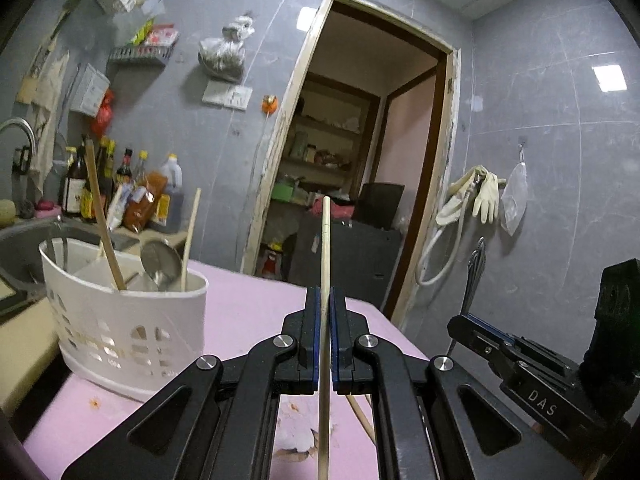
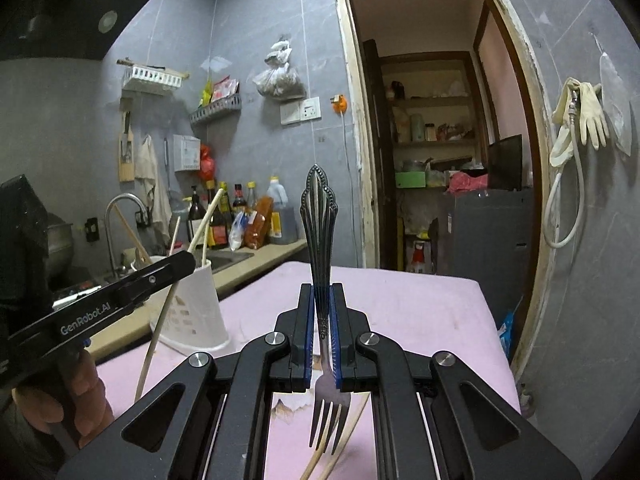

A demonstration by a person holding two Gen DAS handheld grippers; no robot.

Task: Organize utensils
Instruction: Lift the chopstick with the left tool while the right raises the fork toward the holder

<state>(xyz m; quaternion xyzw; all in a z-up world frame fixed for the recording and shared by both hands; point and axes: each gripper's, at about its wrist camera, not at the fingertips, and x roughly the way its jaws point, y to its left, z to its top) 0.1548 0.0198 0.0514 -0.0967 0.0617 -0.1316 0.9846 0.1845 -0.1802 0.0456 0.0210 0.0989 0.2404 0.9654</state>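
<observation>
My left gripper (image 1: 326,300) is shut on a pale wooden chopstick (image 1: 325,248), which stands nearly upright above the pink table (image 1: 248,304). To its left stands a white perforated utensil caddy (image 1: 132,320) that holds wooden chopsticks and a metal spoon (image 1: 162,262). My right gripper (image 2: 322,300) is shut on a silver fork (image 2: 320,224), ornate handle up and tines (image 2: 330,412) hanging below the jaws. The same caddy (image 2: 196,312) shows at the left of the right wrist view, behind the left gripper (image 2: 188,258) and its chopstick (image 2: 160,328). The right gripper (image 1: 454,322) with the fork (image 1: 474,276) appears at the right of the left wrist view.
More chopsticks (image 2: 340,444) lie on the pink cloth below my grippers. A sink with a tap (image 2: 124,208) and several sauce bottles (image 2: 244,220) line the counter behind the caddy. An open doorway (image 2: 436,152) lies ahead, with gloves (image 2: 588,112) and a hose on the right wall.
</observation>
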